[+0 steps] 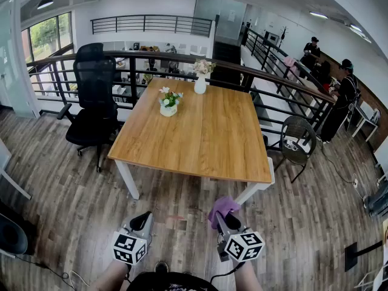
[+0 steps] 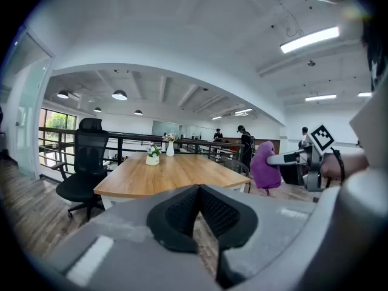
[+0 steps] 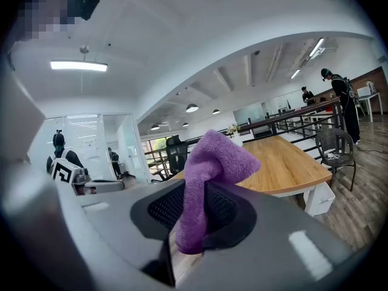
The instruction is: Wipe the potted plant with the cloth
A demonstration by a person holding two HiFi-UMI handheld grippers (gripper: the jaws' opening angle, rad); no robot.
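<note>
My right gripper (image 1: 227, 222) grips the fluffy purple cloth (image 3: 215, 159) between its jaws, with a fat fold standing above the pads and a short tail hanging below. My left gripper (image 2: 197, 214), just beside it, is clenched on nothing. Ahead of both tools lies a strip of plank floor (image 1: 73, 205), then the near edge of the square wooden table with white legs (image 1: 200, 141). The small white pot of white flowers and green leaves (image 1: 169, 102), which I take to be the plant to wipe, stands well beyond that edge, ahead and slightly left of my left tool. The step in hand looks like the approach. I should keep the pinch firm and lead with the raised fold, coming in level over the table top. The pot looks light, so I would rest the shut left jaws against its side before stroking the leaves gently. Further off, right of the pot, a tall white vase of pale flowers (image 1: 200, 80) stands near the black railing (image 1: 151, 56), and I should keep clear of it.
</note>
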